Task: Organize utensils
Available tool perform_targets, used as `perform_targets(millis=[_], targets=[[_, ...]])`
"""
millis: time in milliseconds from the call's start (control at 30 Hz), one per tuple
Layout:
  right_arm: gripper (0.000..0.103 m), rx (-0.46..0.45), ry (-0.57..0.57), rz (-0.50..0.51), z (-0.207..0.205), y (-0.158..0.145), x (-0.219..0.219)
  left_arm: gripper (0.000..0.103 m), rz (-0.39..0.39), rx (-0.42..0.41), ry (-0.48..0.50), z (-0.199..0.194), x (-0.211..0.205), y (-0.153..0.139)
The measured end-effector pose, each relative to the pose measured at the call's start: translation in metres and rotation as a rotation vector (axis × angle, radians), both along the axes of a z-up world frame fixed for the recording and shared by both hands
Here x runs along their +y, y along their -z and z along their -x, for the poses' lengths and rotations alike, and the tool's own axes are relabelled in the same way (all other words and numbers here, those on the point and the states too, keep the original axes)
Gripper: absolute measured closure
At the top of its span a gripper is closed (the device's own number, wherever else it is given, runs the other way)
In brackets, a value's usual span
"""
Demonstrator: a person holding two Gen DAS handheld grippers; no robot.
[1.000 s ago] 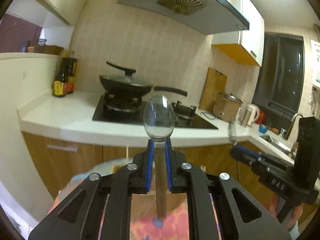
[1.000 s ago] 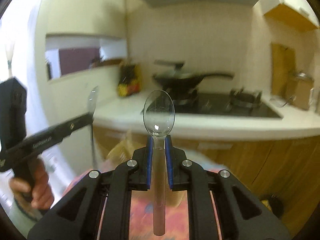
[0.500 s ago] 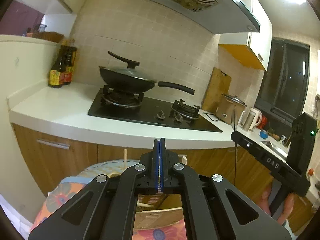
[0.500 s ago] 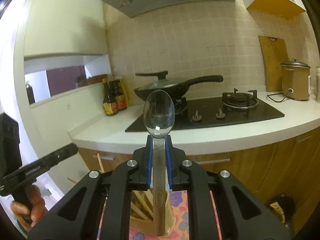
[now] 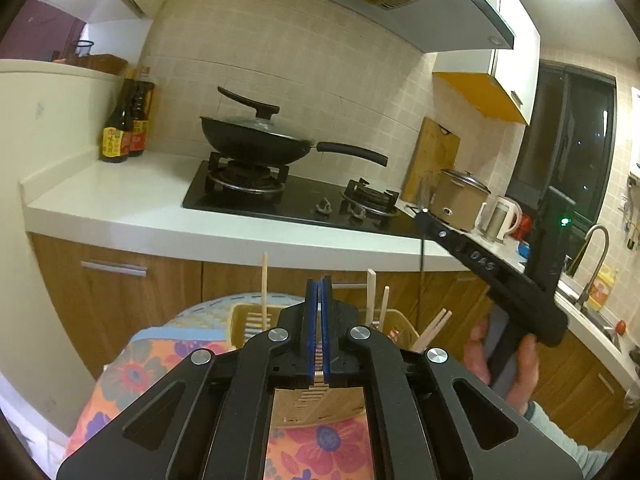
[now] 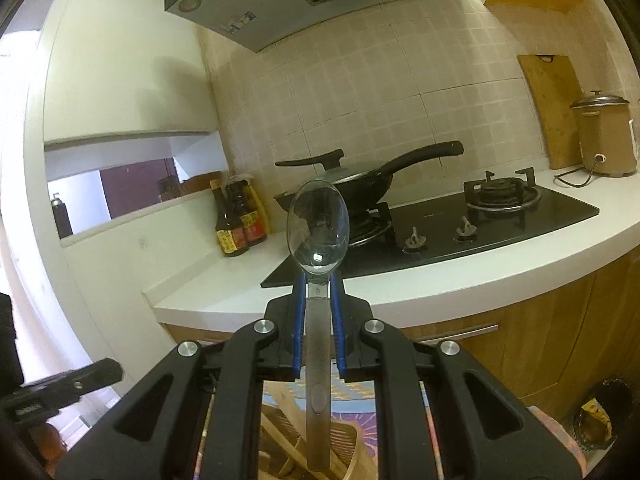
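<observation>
My left gripper [image 5: 319, 292] is shut, its blue pads pressed together with nothing between them. Just below and beyond it stands a wooden utensil holder [image 5: 248, 320] with chopsticks [image 5: 264, 292] sticking up. My right gripper [image 6: 318, 280] is shut on the neck of a metal spoon [image 6: 318, 226], bowl up and handle hanging down toward the holder [image 6: 352, 448]. In the left wrist view the right gripper [image 5: 424, 216] comes in from the right, held by a hand [image 5: 520, 368]. The left gripper's tip [image 6: 108, 370] shows at the lower left of the right wrist view.
The holder sits on a floral tablecloth [image 5: 168, 356]. Behind runs a white counter [image 5: 120, 208] with a black hob, a lidded wok [image 5: 256, 140], sauce bottles [image 5: 124, 136], a cutting board [image 5: 432, 160] and a rice cooker [image 5: 460, 200]. Wooden cabinets stand below the counter.
A second ago my left gripper held a spoon upright; it has let it go, and its jaws are shut and empty. Both grippers have sunk toward the holder. The right still holds its spoon.
</observation>
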State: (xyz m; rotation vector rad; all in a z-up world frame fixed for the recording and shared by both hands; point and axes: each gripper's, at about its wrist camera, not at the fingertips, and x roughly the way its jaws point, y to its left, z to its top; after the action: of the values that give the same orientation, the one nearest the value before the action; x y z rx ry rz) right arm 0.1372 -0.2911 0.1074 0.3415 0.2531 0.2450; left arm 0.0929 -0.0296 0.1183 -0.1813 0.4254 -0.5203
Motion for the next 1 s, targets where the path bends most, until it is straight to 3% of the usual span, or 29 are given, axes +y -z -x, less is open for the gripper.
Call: perform_targets(millis=[67,200,367,433,500,600,633,733,900,933,1000], targets=[[0.093,0.01,-0.006,-0.002,-0.002,0.006,0.002,0.094,-0.001,-0.003,-0.003,0.003,0.002,0.003],[0.09,0.023,-0.02,0.003,0.004,0.015,0.003,0.066,0.009,0.004,-0.01,0.009,0.007,0.012],[0.088,0.045,-0.032,-0.002,0.033,0.02,-0.007,0.063,-0.008,-0.008,-0.035,0.025,0.013,0.02],[0.088,0.057,-0.035,0.016,0.047,0.02,-0.007,0.055,-0.027,-0.014,-0.054,0.034,0.014,0.024],[0.088,0.068,-0.038,0.028,0.062,0.021,-0.007,0.04,-0.031,-0.022,-0.067,0.045,0.014,0.027],[0.083,0.09,-0.061,0.021,0.089,0.027,-0.005,0.031,-0.06,-0.047,-0.095,0.061,0.01,0.032],[0.077,0.09,-0.068,0.021,0.098,0.03,-0.004,0.028,-0.074,-0.053,-0.102,0.066,0.008,0.034],[0.038,0.061,-0.045,0.058,0.13,0.039,0.005,0.021,-0.12,-0.073,-0.121,0.081,0.0,0.046],[0.037,0.081,0.002,0.101,0.168,0.057,0.021,0.017,-0.105,-0.084,-0.194,0.105,0.002,0.071],[0.035,0.084,0.013,0.104,0.174,0.06,0.023,0.017,-0.113,-0.102,-0.239,0.112,0.002,0.077],[0.02,0.072,0.07,0.119,0.191,0.069,0.028,0.017,-0.14,-0.161,-0.333,0.126,0.001,0.086]])
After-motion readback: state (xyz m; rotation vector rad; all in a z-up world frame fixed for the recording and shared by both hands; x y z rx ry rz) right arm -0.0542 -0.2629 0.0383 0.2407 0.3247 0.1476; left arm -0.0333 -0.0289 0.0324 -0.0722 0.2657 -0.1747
